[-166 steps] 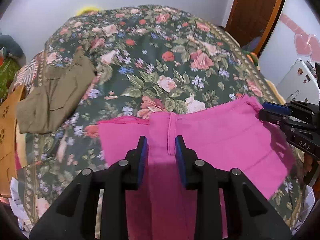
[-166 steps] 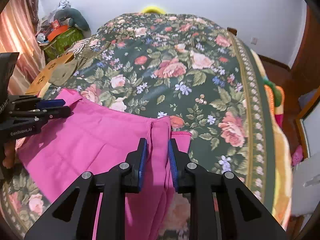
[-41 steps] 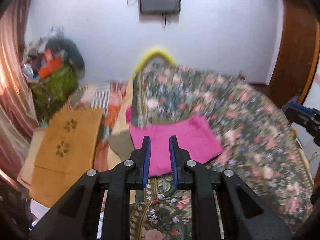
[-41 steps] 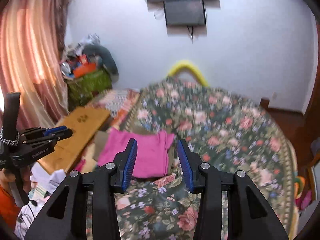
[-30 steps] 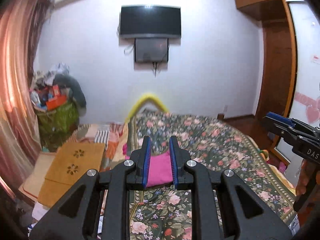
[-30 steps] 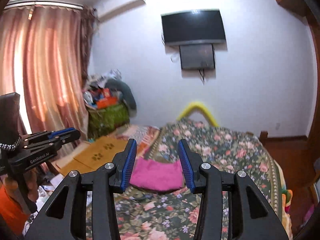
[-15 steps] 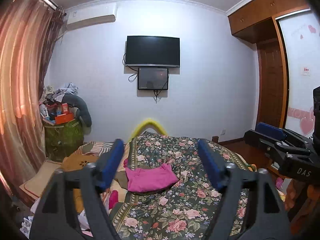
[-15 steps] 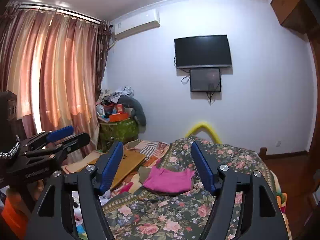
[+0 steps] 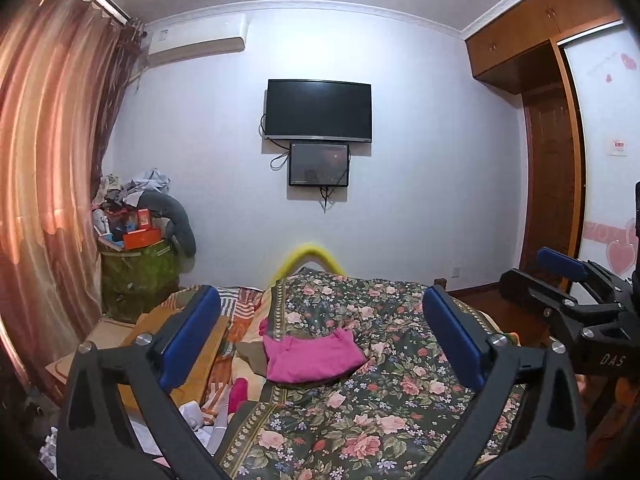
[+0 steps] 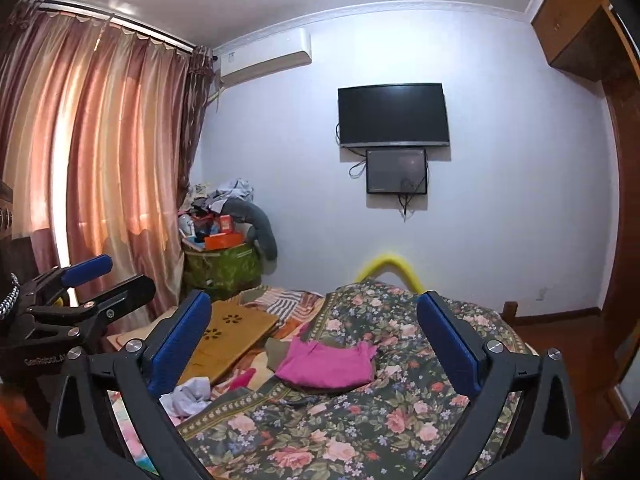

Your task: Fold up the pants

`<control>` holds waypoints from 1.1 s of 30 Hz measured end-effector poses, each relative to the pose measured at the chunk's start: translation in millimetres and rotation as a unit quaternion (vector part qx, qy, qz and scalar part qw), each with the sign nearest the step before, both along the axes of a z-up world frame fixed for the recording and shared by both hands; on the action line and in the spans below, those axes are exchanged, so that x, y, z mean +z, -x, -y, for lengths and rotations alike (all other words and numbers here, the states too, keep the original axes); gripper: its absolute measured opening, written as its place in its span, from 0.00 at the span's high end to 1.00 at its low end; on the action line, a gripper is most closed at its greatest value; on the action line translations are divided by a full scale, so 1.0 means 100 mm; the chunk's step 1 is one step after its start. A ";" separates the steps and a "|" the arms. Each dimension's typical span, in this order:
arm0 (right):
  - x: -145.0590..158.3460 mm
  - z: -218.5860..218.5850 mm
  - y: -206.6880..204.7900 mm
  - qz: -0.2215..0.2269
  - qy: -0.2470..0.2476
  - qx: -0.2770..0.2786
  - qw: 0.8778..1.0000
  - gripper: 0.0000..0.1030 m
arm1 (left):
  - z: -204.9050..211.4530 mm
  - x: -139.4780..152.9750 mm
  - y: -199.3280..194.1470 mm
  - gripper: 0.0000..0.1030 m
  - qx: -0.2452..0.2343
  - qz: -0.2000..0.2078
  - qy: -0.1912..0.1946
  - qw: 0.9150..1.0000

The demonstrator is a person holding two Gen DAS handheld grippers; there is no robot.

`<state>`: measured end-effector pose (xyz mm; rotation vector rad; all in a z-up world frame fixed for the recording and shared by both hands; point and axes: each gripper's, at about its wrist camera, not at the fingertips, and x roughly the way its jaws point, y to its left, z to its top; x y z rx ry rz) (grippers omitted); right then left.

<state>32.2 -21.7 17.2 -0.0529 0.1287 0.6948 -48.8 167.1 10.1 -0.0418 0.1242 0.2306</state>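
Observation:
The pink pants (image 9: 310, 356) lie folded into a small rectangle on the far left part of the floral bedspread (image 9: 360, 412); they also show in the right wrist view (image 10: 326, 364). My left gripper (image 9: 320, 336) is wide open and empty, held far back from the bed. My right gripper (image 10: 314, 340) is wide open and empty too, equally far back. Each gripper shows at the edge of the other's view: the right one (image 9: 560, 280) and the left one (image 10: 92, 280). An olive garment (image 10: 276, 350) lies under the pants' left edge.
A wooden board (image 10: 228, 336) lies left of the bed with loose clothes and paper (image 10: 188, 394) by it. A green bin piled with things (image 10: 222, 260) stands in the corner by the curtains (image 10: 100, 184). A TV (image 9: 319, 110) hangs on the far wall. A wooden door (image 9: 550, 184) is at right.
Both grippers have let go of the pants, pulled far back from the bed and risen level. Both have opened from narrow to wide. The folded pants stay on the bed.

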 end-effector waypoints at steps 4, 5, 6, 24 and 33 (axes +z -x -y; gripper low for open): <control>-0.03 0.03 0.05 0.000 0.002 -0.002 1.000 0.01 | -0.01 -0.01 0.00 0.00 0.002 0.001 0.000 1.000; -0.02 0.02 0.05 -0.001 0.002 -0.002 1.000 0.01 | -0.02 -0.02 0.00 0.00 0.002 0.001 0.001 1.000; -0.03 0.02 0.06 -0.001 0.002 -0.002 1.000 0.01 | -0.03 -0.03 0.00 0.00 0.002 0.001 0.001 1.000; -0.04 0.05 0.07 -0.010 0.002 -0.003 1.000 0.01 | -0.07 -0.15 -0.08 0.00 0.003 -0.017 0.006 1.000; -0.02 0.08 0.05 -0.012 0.000 -0.005 1.000 0.01 | -0.07 -0.15 -0.11 0.00 0.001 -0.019 0.006 1.000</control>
